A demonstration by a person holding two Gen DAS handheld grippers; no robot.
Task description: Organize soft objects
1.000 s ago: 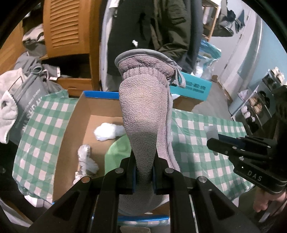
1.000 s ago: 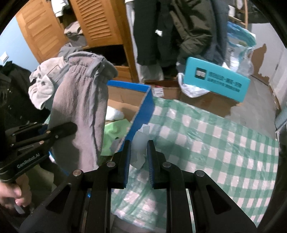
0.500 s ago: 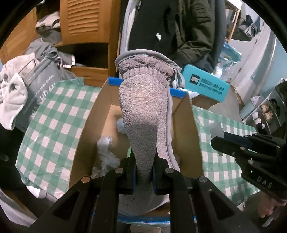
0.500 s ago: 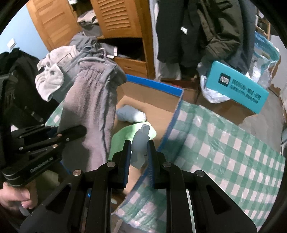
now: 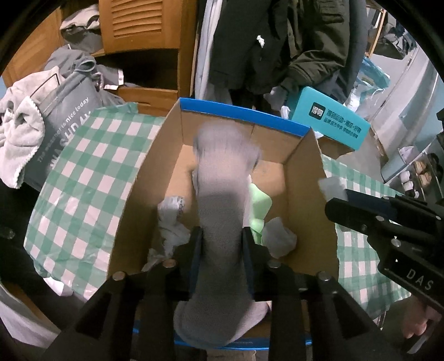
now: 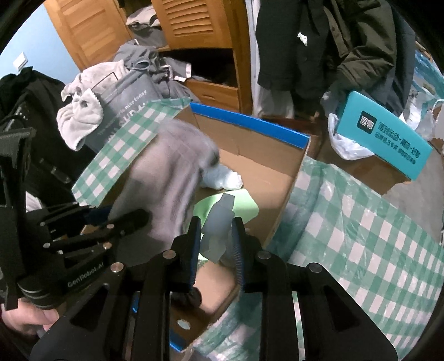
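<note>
My left gripper (image 5: 220,236) holds a fuzzy grey sock (image 5: 222,188) between its fingers, which look slightly parted; the sock is blurred and tips forward over the open cardboard box (image 5: 305,177). The sock also shows in the right wrist view (image 6: 169,177). My right gripper (image 6: 215,233) is shut on a small translucent white piece (image 6: 219,219) just above the box's near right corner. Inside the box lie a green cloth (image 5: 259,205), white socks (image 5: 169,219) and a white bundle (image 6: 222,177).
The box sits on a green-checked tablecloth (image 5: 83,180). A grey bag with a light towel (image 5: 19,136) stands at left. A teal box (image 5: 330,122) and hanging dark coats (image 5: 277,41) are behind. A wooden wardrobe (image 5: 138,25) is at the back.
Both grippers moved over the box. The grey sock, upright before, now tips forward and down into the box, blurred; the left fingers appear to have widened a little.
</note>
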